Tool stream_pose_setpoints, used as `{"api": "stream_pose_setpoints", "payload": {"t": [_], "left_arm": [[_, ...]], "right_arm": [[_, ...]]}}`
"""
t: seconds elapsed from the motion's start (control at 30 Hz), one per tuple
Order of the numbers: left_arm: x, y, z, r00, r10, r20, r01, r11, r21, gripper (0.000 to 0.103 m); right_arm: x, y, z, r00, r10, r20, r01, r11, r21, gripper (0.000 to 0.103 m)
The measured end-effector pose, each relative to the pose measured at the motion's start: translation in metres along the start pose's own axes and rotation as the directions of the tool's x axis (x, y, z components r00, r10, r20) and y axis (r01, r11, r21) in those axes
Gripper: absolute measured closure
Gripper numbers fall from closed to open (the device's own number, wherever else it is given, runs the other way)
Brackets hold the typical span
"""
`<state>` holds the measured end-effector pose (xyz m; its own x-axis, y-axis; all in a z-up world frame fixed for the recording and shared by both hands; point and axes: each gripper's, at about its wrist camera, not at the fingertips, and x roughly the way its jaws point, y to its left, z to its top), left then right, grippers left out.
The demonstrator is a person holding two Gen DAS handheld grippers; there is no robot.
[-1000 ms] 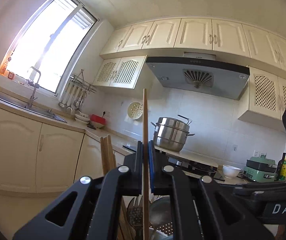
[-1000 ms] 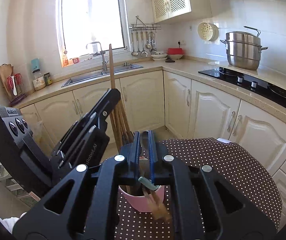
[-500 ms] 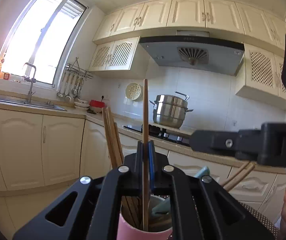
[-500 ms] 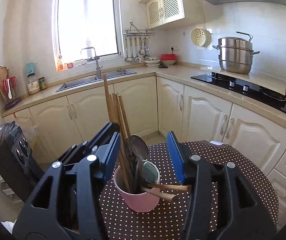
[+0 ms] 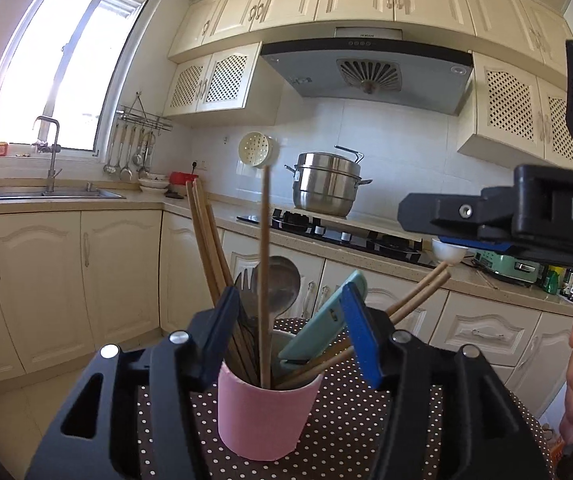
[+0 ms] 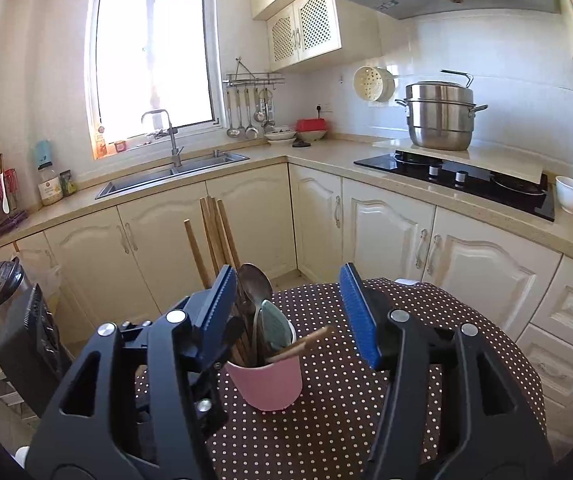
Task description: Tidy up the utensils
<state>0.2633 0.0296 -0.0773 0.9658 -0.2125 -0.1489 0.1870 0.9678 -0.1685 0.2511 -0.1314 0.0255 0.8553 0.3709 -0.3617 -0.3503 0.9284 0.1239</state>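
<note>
with both jaws apart, utensils [image 5: 263, 276] in pink cup [image 5: 264, 420]

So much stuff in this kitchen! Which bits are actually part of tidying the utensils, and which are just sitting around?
Part of the job:
pink cup
single chopstick standing in it
teal spoon
metal spoon
left gripper, open
right gripper, open

Just sitting around:
steel pot
white bowl
sink
hanging ladles

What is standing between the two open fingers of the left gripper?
In the left wrist view, the pink cup with its utensils; a single wooden chopstick rises upright between the left gripper fingers, touching neither.
</note>
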Motion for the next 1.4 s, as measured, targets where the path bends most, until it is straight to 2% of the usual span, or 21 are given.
{"api": "stream_pose_setpoints", "payload": {"t": [0.03, 0.13, 0.2, 0.33, 0.5, 0.63, 0.87, 1.07, 1.2, 1.4], "left_arm": [[-0.005, -0.001, 0.002, 1.0, 0.007, -0.002, -0.007, 1.0, 0.002, 0.038], [-0.026, -0.003, 0.009, 1.0, 0.009, -0.012, -0.01, 1.0, -0.012, 0.032], [-0.041, -0.004, 0.016, 0.999, 0.024, -0.024, -0.024, 1.0, -0.02, 0.024], [-0.074, -0.008, 0.032, 0.996, 0.078, -0.051, -0.079, 0.996, -0.027, 0.019], [-0.118, -0.017, 0.048, 0.991, 0.123, -0.057, -0.125, 0.992, -0.026, 0.016], [-0.156, -0.026, 0.058, 0.986, 0.164, -0.034, -0.164, 0.986, -0.017, 0.014], [-0.204, -0.044, 0.064, 0.986, 0.164, -0.04, -0.164, 0.986, 0.02, 0.012], [-0.246, -0.057, 0.062, 0.98, 0.199, 0.014, -0.2, 0.979, 0.036, 0.011], [-0.272, -0.068, 0.06, 0.97, 0.23, 0.077, -0.235, 0.969, 0.072, 0.011], [-0.298, -0.08, 0.056, 0.964, 0.228, 0.136, -0.243, 0.964, 0.109, 0.011]], "right_arm": [[-0.006, -0.001, 0.0, 1.0, -0.004, 0.009, 0.004, 1.0, 0.006, 0.049], [-0.026, -0.001, -0.001, 0.999, -0.011, 0.031, 0.01, 1.0, 0.019, 0.048], [-0.039, -0.002, -0.003, 0.999, -0.013, 0.044, 0.012, 1.0, 0.027, 0.047], [-0.073, 0.001, -0.011, 0.997, -0.02, 0.078, 0.018, 0.999, 0.037, 0.045], [-0.111, 0.016, -0.025, 0.993, -0.036, 0.114, 0.035, 0.999, 0.011, 0.041], [-0.138, 0.033, -0.037, 0.99, -0.052, 0.131, 0.057, 0.998, -0.033, 0.038], [-0.184, 0.058, -0.053, 0.98, -0.066, 0.189, 0.083, 0.993, -0.085, 0.034], [-0.217, 0.072, -0.062, 0.966, -0.09, 0.243, 0.121, 0.986, -0.116, 0.029], [-0.238, 0.08, -0.07, 0.956, -0.108, 0.272, 0.147, 0.981, -0.128, 0.028], [-0.263, 0.086, -0.086, 0.942, -0.126, 0.312, 0.169, 0.979, -0.117, 0.025]]}}
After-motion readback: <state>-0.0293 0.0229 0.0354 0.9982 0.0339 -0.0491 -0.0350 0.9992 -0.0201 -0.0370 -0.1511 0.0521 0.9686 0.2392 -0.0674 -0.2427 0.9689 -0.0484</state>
